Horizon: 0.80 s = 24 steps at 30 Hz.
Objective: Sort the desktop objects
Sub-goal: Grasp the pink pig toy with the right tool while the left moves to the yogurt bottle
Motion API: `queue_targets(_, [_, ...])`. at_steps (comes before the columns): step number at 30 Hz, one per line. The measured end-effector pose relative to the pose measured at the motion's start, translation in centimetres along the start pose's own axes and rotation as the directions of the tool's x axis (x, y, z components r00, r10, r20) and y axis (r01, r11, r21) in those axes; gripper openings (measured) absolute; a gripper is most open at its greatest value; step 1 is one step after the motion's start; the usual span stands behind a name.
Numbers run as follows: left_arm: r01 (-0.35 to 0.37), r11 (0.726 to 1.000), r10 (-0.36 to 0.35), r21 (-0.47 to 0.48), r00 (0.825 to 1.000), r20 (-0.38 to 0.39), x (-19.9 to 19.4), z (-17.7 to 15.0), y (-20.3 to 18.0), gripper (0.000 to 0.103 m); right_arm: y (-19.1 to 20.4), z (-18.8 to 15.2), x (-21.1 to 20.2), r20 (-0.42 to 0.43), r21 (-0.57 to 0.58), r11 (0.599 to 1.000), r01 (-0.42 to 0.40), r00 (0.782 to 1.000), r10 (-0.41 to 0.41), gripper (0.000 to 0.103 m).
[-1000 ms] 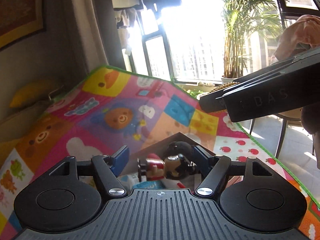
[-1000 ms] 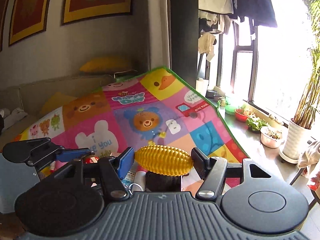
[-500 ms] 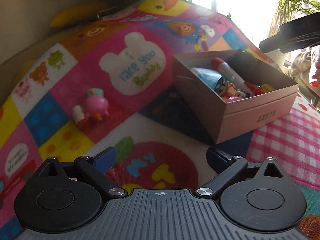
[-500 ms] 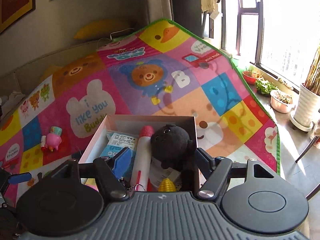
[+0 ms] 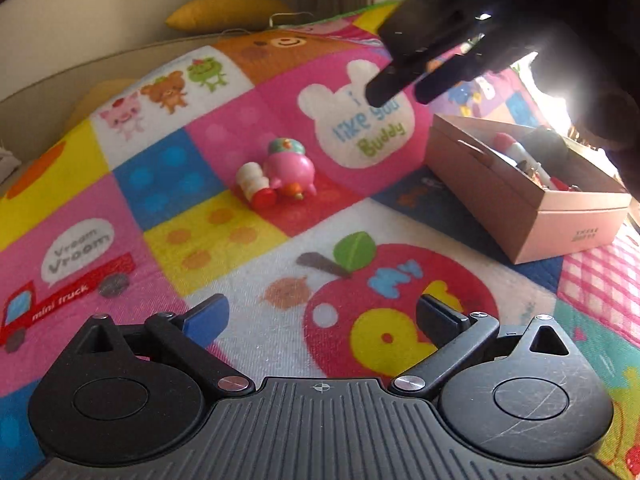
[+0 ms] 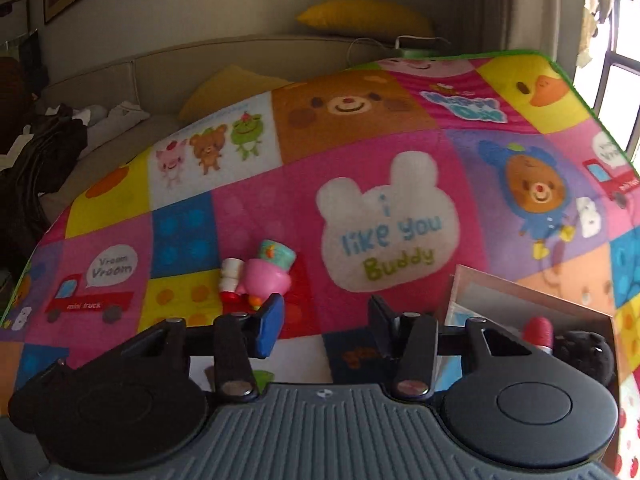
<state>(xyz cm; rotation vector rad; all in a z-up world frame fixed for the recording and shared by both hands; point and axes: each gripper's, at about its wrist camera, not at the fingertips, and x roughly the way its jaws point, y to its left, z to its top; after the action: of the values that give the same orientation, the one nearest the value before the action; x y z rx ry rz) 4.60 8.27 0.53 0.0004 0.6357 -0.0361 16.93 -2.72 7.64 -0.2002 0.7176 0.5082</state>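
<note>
A pink toy figure point(image 5: 280, 178) with a teal hat and a white-and-red part lies on the colourful mat; it also shows in the right wrist view point(image 6: 260, 278). A pink cardboard box point(image 5: 532, 204) holds several items, among them a red-capped tube and a black plush point(image 6: 588, 354). My left gripper point(image 5: 320, 320) is open and empty, low over the apple print. My right gripper point(image 6: 322, 320) is open and empty, just right of the toy; it shows from outside in the left wrist view point(image 5: 404, 84), above the mat.
The patchwork play mat point(image 5: 200, 152) covers the surface. A beige sofa point(image 6: 240, 68) with yellow cushions stands behind. Dark clothes point(image 6: 36, 160) lie at far left. A bright window point(image 6: 624, 60) is at the right.
The right gripper dropped the yellow corn toy into the box, then swung left towards the pink toy. The left gripper left the box, pulled back and turned left over the mat.
</note>
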Motion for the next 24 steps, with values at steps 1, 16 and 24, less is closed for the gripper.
queue_targets(1, [0.008, 1.000, -0.008, -0.025, 1.000, -0.008, 0.1, -0.1, 0.4, 0.102, 1.1, 0.6, 1.3, -0.017, -0.012, 1.000, -0.018, 1.000, 0.018, 0.041])
queue_targets(16, [0.073, 0.985, -0.072, -0.156, 0.997, 0.011, 0.1, -0.3, 2.5, 0.103, 11.0, 0.7, 15.2, -0.136, -0.348, 0.937, -0.015, 0.990, -0.034, 0.030])
queue_targets(24, [0.128, 0.975, -0.125, -0.181, 0.992, 0.027, 0.0, -0.2, 3.2, 0.103, 7.1, 0.0, 7.4, -0.330, -0.241, 0.939, -0.245, 0.930, 0.158, 0.029])
